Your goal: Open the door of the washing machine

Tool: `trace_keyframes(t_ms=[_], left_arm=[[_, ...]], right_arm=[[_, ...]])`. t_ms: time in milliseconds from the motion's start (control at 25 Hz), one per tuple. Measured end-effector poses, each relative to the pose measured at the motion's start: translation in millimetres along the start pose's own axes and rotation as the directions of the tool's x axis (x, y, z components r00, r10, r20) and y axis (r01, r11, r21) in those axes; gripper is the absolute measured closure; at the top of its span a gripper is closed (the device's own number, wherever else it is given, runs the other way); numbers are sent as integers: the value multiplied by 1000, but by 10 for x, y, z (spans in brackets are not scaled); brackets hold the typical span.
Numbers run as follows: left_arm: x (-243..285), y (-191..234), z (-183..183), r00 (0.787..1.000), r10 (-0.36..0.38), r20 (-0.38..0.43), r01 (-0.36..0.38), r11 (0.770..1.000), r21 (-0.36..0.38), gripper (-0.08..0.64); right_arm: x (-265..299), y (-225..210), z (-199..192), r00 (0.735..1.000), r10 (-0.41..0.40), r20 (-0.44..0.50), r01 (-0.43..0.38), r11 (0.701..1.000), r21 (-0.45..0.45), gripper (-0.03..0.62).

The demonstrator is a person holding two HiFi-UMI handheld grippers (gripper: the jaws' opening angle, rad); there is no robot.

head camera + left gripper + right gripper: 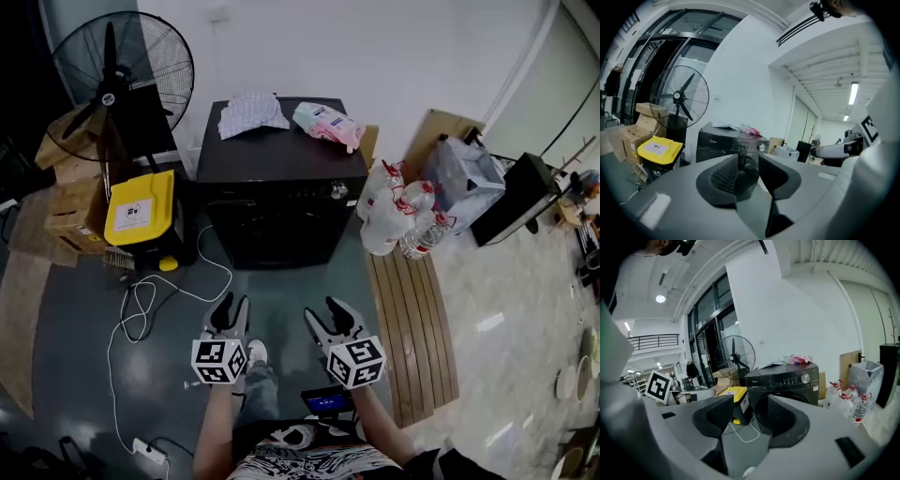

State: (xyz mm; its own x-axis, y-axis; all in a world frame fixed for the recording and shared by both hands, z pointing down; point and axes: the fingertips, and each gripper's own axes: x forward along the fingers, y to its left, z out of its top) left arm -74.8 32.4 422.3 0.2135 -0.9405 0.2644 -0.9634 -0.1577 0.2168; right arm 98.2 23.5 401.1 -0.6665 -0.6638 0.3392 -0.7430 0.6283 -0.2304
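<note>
Grippers (232,306) (324,311) abreast before washing machine (281,173)

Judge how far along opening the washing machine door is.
Done: nothing yet; the washing machine door looks shut. In hand: the left claw and right claw, both open and empty, point at it from a distance. Remaining: reach the door and pull it open.

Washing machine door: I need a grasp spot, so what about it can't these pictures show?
Handle of the black front-loading washing machine: head view, front too dark and foreshortened.
Door, left gripper view: mostly behind left grey fingers.
Door's lower part, right gripper view: behind right grey fingers.
</note>
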Motion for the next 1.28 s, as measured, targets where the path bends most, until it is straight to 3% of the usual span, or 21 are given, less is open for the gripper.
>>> trace_keyframes(t_ms=[200,520,840,1280], left_arm=[[864,750,-30,995,-53,-82,60,995,85,434],[1883,1501,-343,985,-93,-143,106,991,82,416],[2565,1867,-898,973,-133,-188,140,990,27,406],[3340,2139,-1498,928,-221,-300,251,966,66,329]], right_arm=[[1076,-238,-4,996,-48,-71,48,999,6,364],[2295,-648,-155,984,-128,-128,134,990,40,362],[2741,-837,-600,964,-155,-216,164,986,25,362],[2965,-1033,-969,949,-159,-272,184,980,69,360]])
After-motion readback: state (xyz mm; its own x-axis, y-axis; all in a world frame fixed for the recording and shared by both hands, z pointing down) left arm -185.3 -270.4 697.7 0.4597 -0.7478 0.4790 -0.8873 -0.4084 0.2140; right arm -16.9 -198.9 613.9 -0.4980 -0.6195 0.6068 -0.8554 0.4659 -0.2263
